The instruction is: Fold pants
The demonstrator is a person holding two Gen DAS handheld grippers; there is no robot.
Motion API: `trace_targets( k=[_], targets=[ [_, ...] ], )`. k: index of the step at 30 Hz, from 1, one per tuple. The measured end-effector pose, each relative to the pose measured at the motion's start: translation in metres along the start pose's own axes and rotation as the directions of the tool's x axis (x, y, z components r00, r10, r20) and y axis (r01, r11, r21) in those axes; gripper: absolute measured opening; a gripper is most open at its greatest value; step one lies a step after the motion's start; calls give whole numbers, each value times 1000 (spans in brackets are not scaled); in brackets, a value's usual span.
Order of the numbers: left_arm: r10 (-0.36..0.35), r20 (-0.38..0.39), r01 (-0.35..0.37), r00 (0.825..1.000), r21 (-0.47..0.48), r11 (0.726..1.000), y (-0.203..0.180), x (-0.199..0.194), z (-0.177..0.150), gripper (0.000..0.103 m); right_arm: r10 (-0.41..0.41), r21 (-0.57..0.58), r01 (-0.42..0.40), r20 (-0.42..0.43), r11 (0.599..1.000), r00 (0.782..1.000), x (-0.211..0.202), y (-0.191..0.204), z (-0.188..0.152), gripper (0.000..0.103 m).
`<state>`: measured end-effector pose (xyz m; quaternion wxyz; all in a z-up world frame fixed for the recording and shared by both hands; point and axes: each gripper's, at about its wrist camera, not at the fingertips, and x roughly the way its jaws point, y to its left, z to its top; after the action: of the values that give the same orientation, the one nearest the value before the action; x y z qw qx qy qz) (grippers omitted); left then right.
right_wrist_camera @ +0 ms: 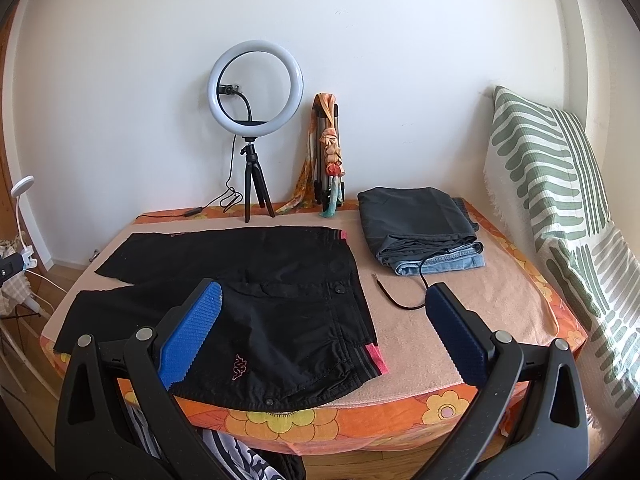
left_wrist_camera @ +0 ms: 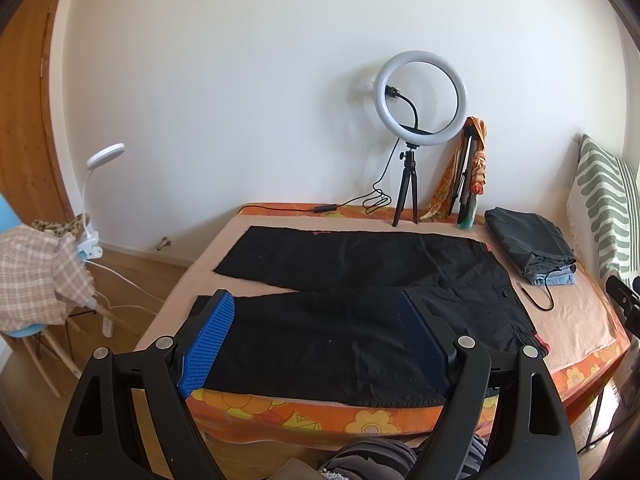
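Note:
Black pants (left_wrist_camera: pixel 340 280) lie spread flat on the bed, legs apart and pointing left, the waistband with pink trim at the right (right_wrist_camera: pixel 372 360). My left gripper (left_wrist_camera: pixel 316 300) is open and empty, hovering over the near leg at the bed's front edge. My right gripper (right_wrist_camera: pixel 324 292) is open and empty, hovering over the waist and hip part of the pants (right_wrist_camera: pixel 260 304). The right gripper's tip shows at the right edge of the left wrist view (left_wrist_camera: pixel 622 294).
A folded stack of dark pants and jeans (right_wrist_camera: pixel 420 228) with a loose black cord lies at the back right. A ring light on a tripod (right_wrist_camera: pixel 254 92) and a scarf-wrapped tripod (right_wrist_camera: pixel 328 152) stand by the wall. A striped pillow (right_wrist_camera: pixel 560 208) is right. A chair with cloth (left_wrist_camera: pixel 40 276) is left.

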<state>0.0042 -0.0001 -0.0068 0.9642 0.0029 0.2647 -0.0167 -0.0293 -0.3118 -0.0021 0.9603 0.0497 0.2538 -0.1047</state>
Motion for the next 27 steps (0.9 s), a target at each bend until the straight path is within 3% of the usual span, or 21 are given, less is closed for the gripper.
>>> trace_targets(
  k=[27],
  targets=[
    [49, -30, -49, 998, 21, 999, 14, 15, -7, 84, -2, 1, 2, 6, 1000, 1000, 4, 1, -2, 103]
  ],
)
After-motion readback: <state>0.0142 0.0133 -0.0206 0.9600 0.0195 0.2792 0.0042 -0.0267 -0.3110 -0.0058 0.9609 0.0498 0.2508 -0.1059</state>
